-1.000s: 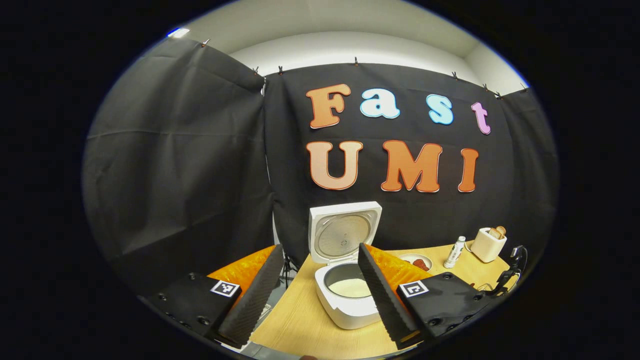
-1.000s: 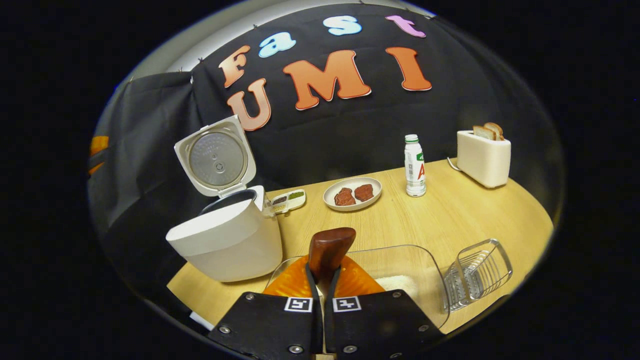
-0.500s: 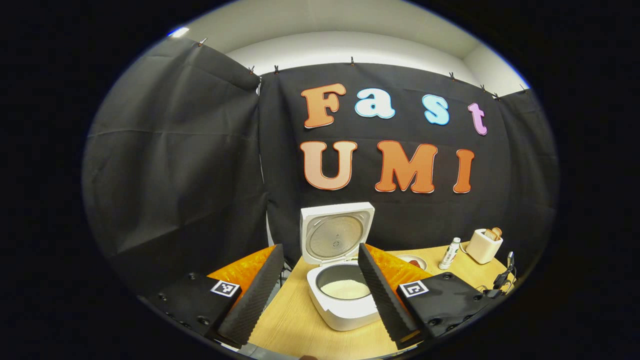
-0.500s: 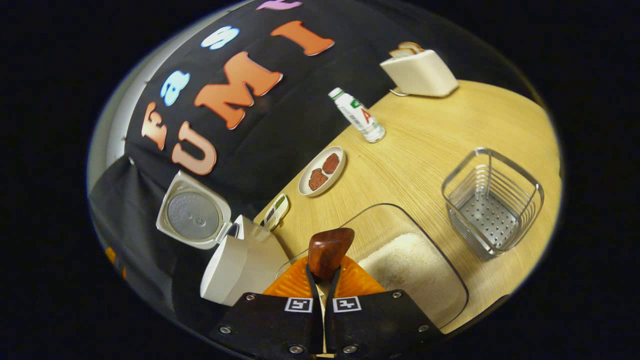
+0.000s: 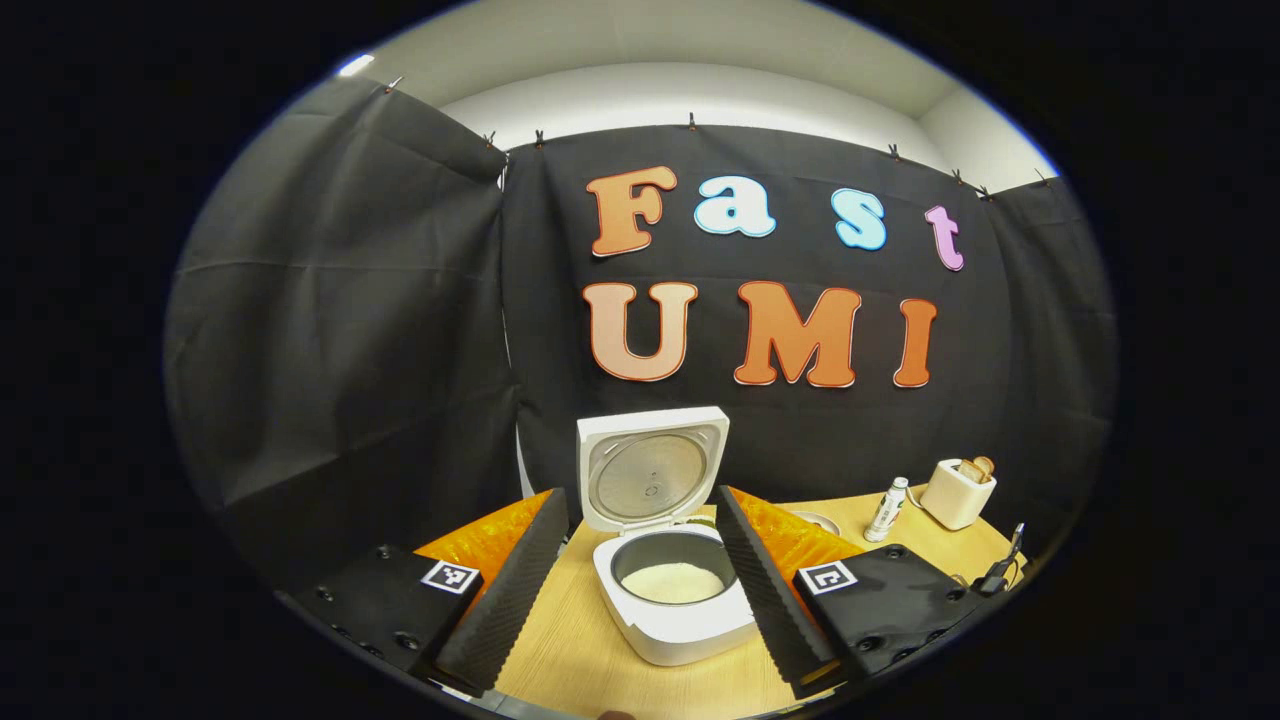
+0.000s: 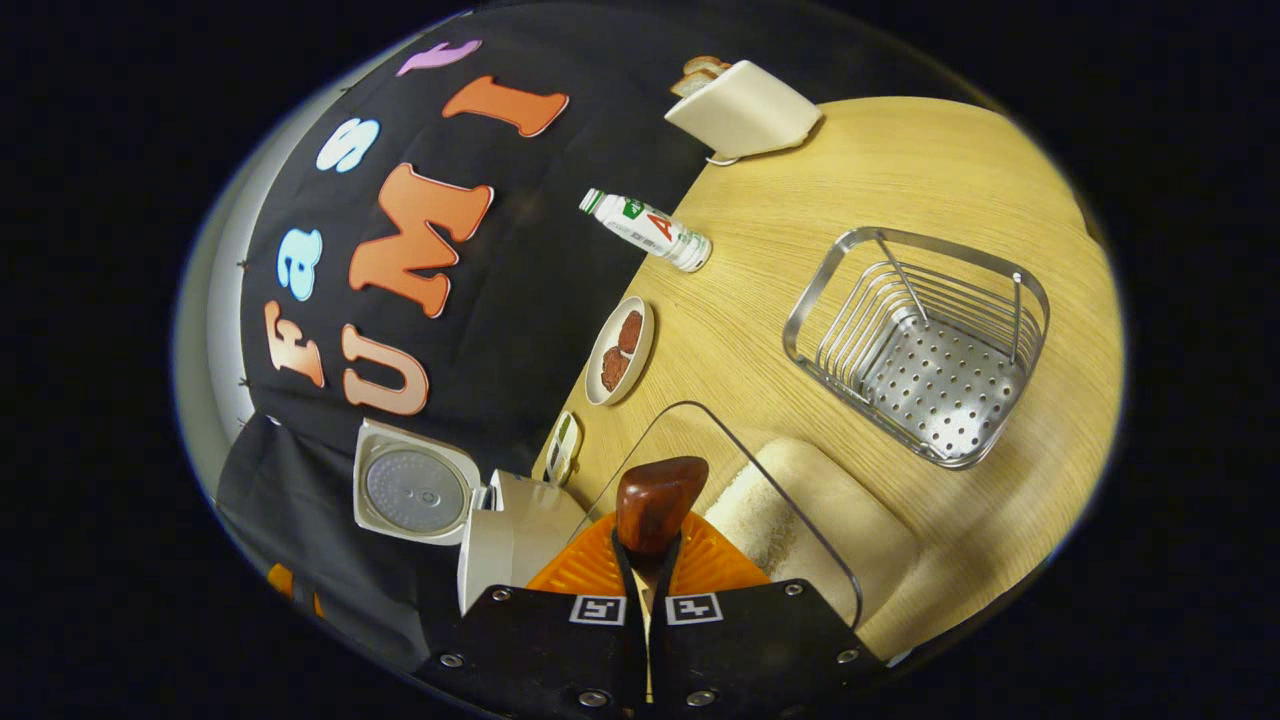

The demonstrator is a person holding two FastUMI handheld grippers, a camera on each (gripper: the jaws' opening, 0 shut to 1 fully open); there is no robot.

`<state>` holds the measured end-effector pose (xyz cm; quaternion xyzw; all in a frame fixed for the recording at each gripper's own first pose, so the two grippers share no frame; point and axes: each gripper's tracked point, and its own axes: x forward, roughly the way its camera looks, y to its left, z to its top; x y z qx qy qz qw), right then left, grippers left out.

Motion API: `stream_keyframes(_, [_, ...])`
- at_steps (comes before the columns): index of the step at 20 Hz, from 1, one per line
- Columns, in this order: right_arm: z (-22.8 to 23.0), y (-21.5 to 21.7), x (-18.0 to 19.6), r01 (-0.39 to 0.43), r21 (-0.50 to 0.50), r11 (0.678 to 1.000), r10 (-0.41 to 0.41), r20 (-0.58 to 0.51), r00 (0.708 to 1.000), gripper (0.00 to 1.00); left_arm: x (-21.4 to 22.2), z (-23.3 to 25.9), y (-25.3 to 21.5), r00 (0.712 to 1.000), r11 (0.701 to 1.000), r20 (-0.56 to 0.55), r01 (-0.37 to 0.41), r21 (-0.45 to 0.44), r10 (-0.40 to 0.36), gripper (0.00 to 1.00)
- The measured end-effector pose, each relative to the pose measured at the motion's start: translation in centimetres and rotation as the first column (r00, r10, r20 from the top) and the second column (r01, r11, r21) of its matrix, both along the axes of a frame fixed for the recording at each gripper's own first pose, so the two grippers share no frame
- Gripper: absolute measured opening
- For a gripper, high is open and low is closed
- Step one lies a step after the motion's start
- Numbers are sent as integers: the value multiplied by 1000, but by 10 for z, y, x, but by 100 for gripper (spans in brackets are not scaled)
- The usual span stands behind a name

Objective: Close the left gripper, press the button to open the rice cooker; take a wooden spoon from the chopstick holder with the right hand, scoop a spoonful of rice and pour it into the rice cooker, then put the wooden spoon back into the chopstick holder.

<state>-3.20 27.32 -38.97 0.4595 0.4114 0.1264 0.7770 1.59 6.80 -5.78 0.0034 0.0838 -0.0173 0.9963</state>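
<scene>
The white rice cooker (image 5: 672,600) stands open, its lid (image 5: 650,468) upright and white rice in the pot. My left gripper (image 5: 638,495) hangs in front of it, open, with the cooker seen between its fingers. My right gripper (image 6: 648,548) is shut on the wooden spoon (image 6: 655,500), whose dark brown end juts past the fingers. Below it lies a clear box of rice (image 6: 800,505). The wire chopstick holder (image 6: 925,340) stands beyond the box, to the right. In this strongly tilted right gripper view the rice cooker (image 6: 520,535) appears at lower left.
On the wooden table (image 6: 900,160) stand a white toaster (image 6: 745,105) with bread, a small bottle (image 6: 650,230), a plate of meat (image 6: 618,350) and a small condiment tray (image 6: 562,448). Black cloth walls close the back and left.
The right gripper view has rolled much further, and the chopstick holder has grown larger and nearer the centre. The spoon stays gripped. The cooker has drifted slightly left in the left gripper view.
</scene>
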Motion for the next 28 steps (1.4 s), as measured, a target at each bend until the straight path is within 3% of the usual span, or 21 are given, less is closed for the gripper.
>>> stream_keyframes(5, [11, -16, 9, 81, 34, 996, -80, -22, 997, 1, -2, 4, -2, 1000, 1000, 12, 2, -1, -2, 100])
stream_keyframes(14, [73, -23, 35, 172, 114, 978, -171, -18, 985, 1, -4, 8, 8, 999, 1000, 33, -10, -8, 10, 100])
stream_keyframes(22, [142, 4, 59, 155, 138, 978, -161, 34, 986, 0, -2, 0, 12, 1000, 998, 10, 26, -56, -26, 100])
stream_keyframes(28, [197, 55, 82, 115, 169, 979, -130, 83, 988, 0, 4, -6, 24, 1000, 998, 6, 20, -61, -19, 100])
